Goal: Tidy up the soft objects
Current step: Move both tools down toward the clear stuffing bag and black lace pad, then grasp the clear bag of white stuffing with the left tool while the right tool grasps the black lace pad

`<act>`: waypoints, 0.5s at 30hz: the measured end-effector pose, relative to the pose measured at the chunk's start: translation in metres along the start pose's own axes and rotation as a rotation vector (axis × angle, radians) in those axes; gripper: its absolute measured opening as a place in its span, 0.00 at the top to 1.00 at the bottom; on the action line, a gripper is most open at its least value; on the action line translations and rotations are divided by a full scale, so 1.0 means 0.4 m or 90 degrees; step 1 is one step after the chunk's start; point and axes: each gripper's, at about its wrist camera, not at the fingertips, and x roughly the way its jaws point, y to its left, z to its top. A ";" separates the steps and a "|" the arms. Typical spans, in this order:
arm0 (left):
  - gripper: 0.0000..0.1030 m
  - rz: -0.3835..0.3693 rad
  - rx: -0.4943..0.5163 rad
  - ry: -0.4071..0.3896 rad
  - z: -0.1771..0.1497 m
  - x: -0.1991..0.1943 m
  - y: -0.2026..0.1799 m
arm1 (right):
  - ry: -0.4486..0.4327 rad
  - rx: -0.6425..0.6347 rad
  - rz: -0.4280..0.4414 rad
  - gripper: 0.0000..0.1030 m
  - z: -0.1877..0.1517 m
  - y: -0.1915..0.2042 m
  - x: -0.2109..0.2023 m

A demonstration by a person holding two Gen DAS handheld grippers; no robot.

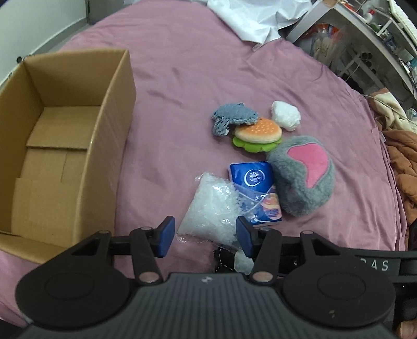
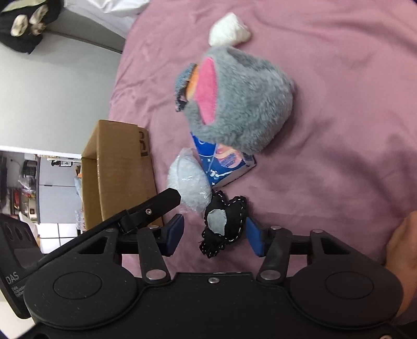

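Soft objects lie on a purple bed sheet. My left gripper is open over a clear bag of white filling. Beside it lie a blue tissue pack, a grey and pink plush, a burger toy, a grey knitted piece and a white wrapped lump. My right gripper is open around a black stitched pouch with a grey patch, not squeezing it. The plush, tissue pack and clear bag lie beyond it.
An open, empty cardboard box stands on the bed at left; it also shows in the right wrist view. White fabric lies at the bed's far end. Brown clothing and cluttered shelves are at right.
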 end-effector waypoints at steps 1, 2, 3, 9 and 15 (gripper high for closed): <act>0.50 -0.001 -0.001 0.002 0.003 0.003 0.002 | 0.003 0.006 0.001 0.48 0.004 -0.004 0.005; 0.50 0.000 -0.004 0.003 0.005 0.007 0.004 | 0.004 0.010 0.001 0.48 0.005 -0.006 0.009; 0.50 0.001 -0.008 0.002 0.007 0.010 0.006 | 0.004 0.011 0.000 0.48 0.006 -0.006 0.012; 0.47 -0.030 -0.038 0.019 0.018 0.048 0.016 | 0.024 0.016 -0.001 0.68 0.002 -0.008 0.041; 0.54 -0.025 -0.049 -0.007 0.007 0.061 0.008 | 0.010 0.010 -0.001 0.87 0.000 -0.006 0.040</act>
